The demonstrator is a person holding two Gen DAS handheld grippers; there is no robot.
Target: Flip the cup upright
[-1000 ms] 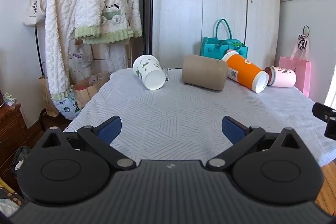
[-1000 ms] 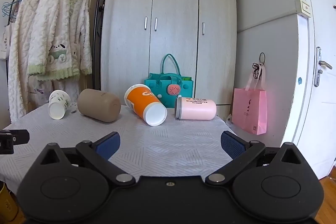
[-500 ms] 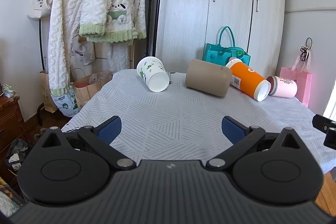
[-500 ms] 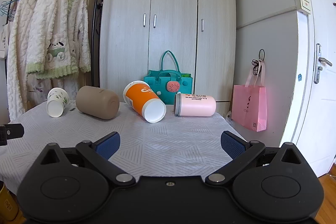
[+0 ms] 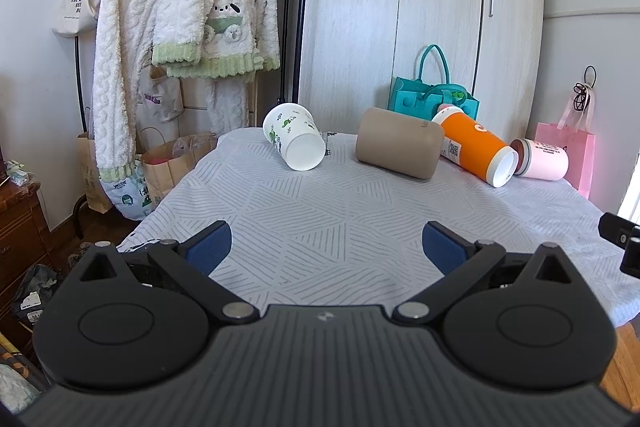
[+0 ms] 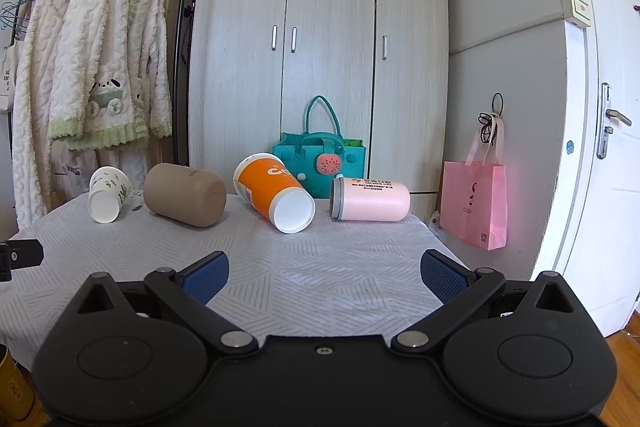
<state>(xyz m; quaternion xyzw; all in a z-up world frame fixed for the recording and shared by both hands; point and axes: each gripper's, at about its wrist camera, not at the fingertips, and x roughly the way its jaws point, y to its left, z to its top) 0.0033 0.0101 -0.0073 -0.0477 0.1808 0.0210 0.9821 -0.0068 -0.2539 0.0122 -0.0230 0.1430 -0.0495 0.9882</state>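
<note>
Several cups lie on their sides along the far edge of the table (image 5: 340,227): a white cup with green prints (image 5: 294,141) (image 6: 107,194), a tan cup (image 5: 400,143) (image 6: 185,195), an orange cup (image 5: 476,151) (image 6: 274,193) and a pink tumbler (image 5: 542,159) (image 6: 370,201). My left gripper (image 5: 326,247) is open and empty over the near part of the table, well short of the cups. My right gripper (image 6: 324,273) is open and empty, also short of them.
A teal felt bag (image 6: 320,163) stands behind the cups against the wardrobe (image 6: 320,67). A pink paper bag (image 6: 474,203) hangs right of the table. A clothes rack with fluffy robes (image 5: 180,7) stands at the left. Paper bags (image 5: 168,163) sit on the floor.
Both grippers have moved slightly forward and tilted down; the cups appear a little lower and nearer. Nothing on the table has moved.
</note>
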